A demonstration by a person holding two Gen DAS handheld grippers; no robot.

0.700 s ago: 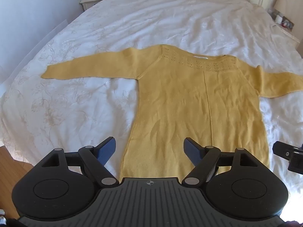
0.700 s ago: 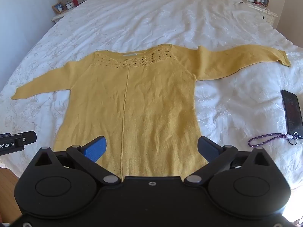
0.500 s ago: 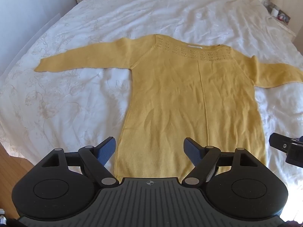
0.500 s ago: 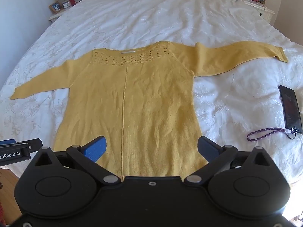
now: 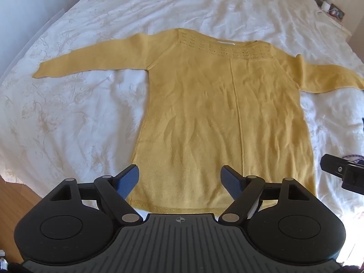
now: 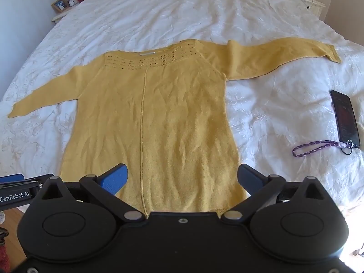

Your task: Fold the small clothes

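A mustard-yellow knit sweater [image 5: 223,118] [image 6: 154,118] lies flat on the white bed, front up, both sleeves stretched out sideways and the hem toward me. My left gripper [image 5: 180,178] hangs open above the hem's left part, nothing between its blue pads. My right gripper [image 6: 182,177] stands wide open over the hem's right part, also holding nothing. Each gripper shows at the edge of the other's view: the right one [image 5: 343,173], the left one [image 6: 16,191].
The white floral bedspread [image 5: 68,118] covers the whole bed. A dark phone [image 6: 344,116] with a purple wrist cord [image 6: 314,147] lies right of the sweater. Nightstands with frames and lamps stand at the far corners [image 6: 68,1]. Wooden floor [image 5: 13,198] shows at the lower left.
Both grippers have moved forward and tipped further down over the sweater, so the hem now sits just ahead of the fingers. The jaws stay as wide as before.
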